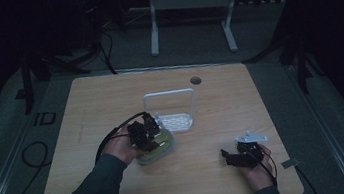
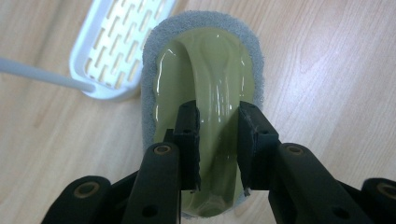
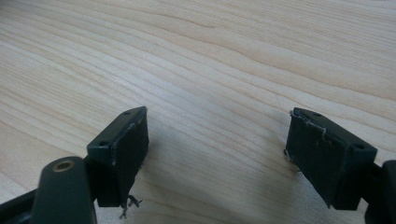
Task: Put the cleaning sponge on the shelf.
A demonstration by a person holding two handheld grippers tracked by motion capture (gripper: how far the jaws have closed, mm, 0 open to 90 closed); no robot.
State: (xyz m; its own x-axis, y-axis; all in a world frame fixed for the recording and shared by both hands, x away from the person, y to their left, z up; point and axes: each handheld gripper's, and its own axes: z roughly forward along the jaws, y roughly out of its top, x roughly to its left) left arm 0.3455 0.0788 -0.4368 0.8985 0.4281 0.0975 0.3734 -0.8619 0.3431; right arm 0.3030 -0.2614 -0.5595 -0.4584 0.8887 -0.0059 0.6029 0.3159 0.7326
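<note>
Black jaws of the left gripper [image 2: 218,140] clamp the green handle ridge of a scrubber [image 2: 205,79], which lies grey pad down on the table [image 1: 86,113], touching a white rack [image 2: 119,44]. Well apart, near the table's front right, the right gripper [image 3: 217,154] rests with its jaws spread wide over bare wood.

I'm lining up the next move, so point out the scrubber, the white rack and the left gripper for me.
scrubber [image 2: 205,60], left gripper view, on its glossy green handle top.
white rack [image 2: 116,51], left gripper view, on its slotted tray floor.
left gripper [image 2: 218,135], left gripper view, midway between its fingertips, which clamp the scrubber's handle ridge.
</note>
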